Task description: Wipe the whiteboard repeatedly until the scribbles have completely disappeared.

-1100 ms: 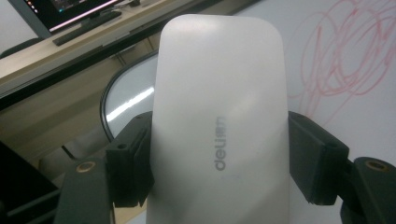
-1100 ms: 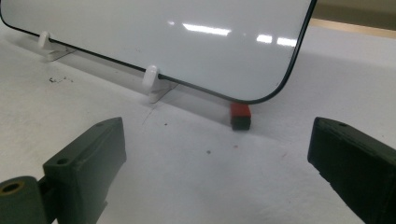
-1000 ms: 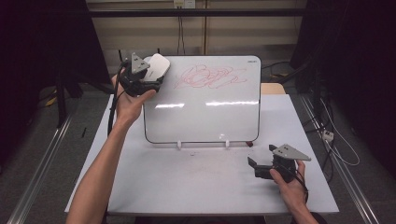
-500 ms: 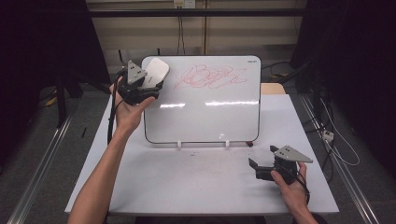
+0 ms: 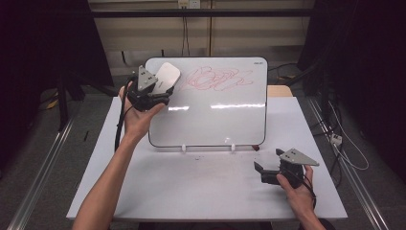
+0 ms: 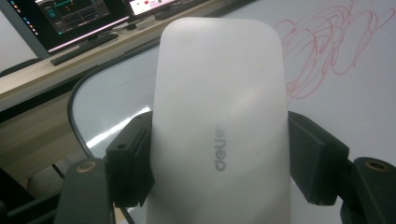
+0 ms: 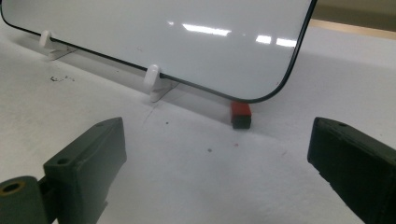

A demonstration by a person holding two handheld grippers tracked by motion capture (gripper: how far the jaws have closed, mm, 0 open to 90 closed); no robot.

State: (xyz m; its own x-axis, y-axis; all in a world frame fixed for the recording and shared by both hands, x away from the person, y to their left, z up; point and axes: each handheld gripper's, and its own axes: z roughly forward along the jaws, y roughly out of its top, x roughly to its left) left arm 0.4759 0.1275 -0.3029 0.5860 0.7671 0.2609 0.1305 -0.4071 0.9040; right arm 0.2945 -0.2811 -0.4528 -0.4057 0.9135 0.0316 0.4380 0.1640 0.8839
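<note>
Nearest me, at the lower right of the high view, my right gripper [image 5: 268,173] rests on the white table [image 5: 191,187] with its jaws spread wide and nothing between them. In the right gripper view, those jaws frame bare tabletop, and past them sits a small red and black block [image 7: 241,115] just under the lower right corner of the whiteboard [image 7: 163,37], beside one of its white clip feet [image 7: 153,79].

Farther up, at the upper left of the high view, my left gripper [image 5: 160,88] is raised against the whiteboard's upper left corner. Its jaws are closed onto the sides of a white eraser [image 5: 165,75], which lies over the board's surface. The left gripper view shows the eraser [image 6: 219,121] pinched between both pads, with the red scribble [image 6: 327,51] just beside it toward the upper right of the frame.
</note>
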